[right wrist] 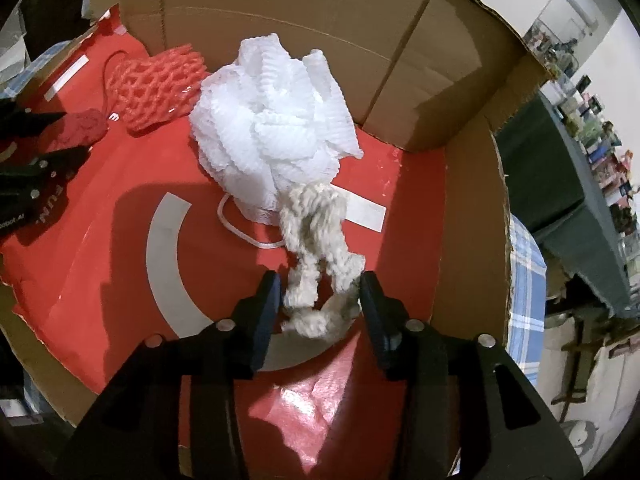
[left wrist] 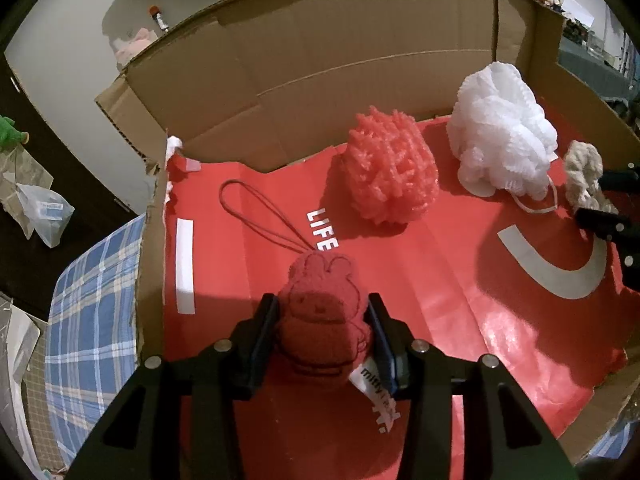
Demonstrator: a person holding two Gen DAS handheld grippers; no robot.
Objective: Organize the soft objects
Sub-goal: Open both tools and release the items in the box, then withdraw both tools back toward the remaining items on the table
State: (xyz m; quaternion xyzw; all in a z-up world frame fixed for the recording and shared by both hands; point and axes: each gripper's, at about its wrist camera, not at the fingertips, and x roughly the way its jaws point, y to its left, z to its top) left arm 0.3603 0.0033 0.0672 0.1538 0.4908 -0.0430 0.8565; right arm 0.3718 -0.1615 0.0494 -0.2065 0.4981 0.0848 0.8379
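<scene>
Inside a cardboard box (left wrist: 320, 60) lined with red glossy paper (left wrist: 460, 280), the left tool (left wrist: 323, 326) has a red plush bunny charm (left wrist: 320, 320) between its jaws, both pads against the toy's sides. The charm rests on the paper, its red cord loop (left wrist: 256, 216) lying out ahead of it. The right tool (right wrist: 320, 300) stands over a cream woolly toy (right wrist: 316, 248); its jaws sit spread on either side of the toy's lower end, barely touching, if at all. Just beyond, touching the cream toy, lies a white mesh bath pouf (right wrist: 272, 132), with a coral foam net ball (left wrist: 388, 168) beside it towards the left
</scene>
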